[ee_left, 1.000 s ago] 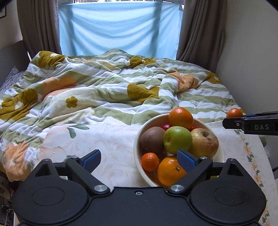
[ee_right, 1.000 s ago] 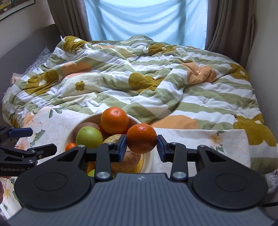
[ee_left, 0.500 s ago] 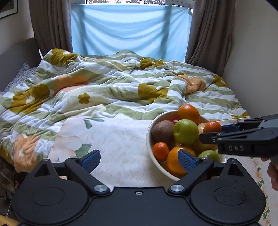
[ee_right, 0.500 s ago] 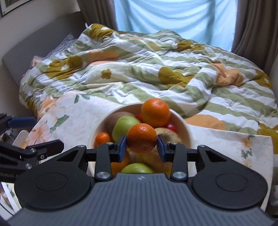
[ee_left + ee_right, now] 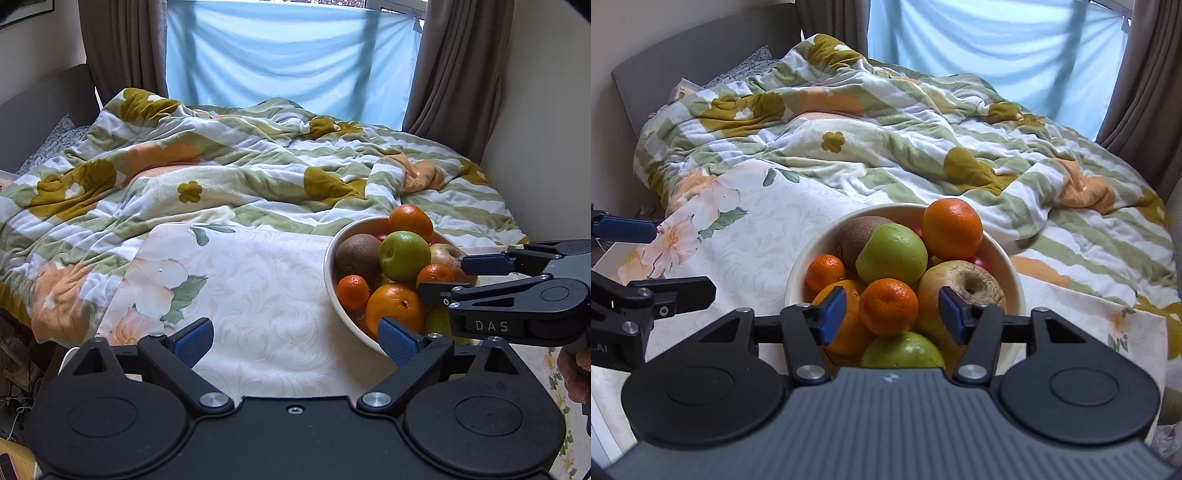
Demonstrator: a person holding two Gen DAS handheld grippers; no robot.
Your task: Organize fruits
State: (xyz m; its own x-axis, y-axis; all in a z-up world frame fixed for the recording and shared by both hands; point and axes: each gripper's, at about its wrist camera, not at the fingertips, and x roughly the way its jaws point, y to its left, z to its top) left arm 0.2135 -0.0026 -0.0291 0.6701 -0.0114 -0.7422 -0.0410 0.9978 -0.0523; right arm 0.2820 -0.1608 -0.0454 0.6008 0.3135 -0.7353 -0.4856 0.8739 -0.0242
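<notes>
A white bowl (image 5: 1012, 266) piled with fruit stands on a floral cloth. It holds oranges, green apples, a kiwi, a wrinkled apple and mandarins. My right gripper (image 5: 891, 314) is open over the bowl, its pads apart on either side of a mandarin (image 5: 888, 307) that rests on the pile. In the left wrist view the bowl (image 5: 334, 280) is at right, with the right gripper (image 5: 445, 275) reaching in beside that mandarin (image 5: 435, 275). My left gripper (image 5: 293, 341) is open and empty, low over the cloth left of the bowl.
The floral cloth (image 5: 251, 288) covers the surface in front of a bed with a rumpled striped blanket (image 5: 240, 173). A wall (image 5: 546, 110) is close on the right. Curtains and a window are behind the bed.
My right gripper carried the mandarin over the bowl, lowered it onto the pile and opened, letting it go. The left gripper drifted left, away from the bowl.
</notes>
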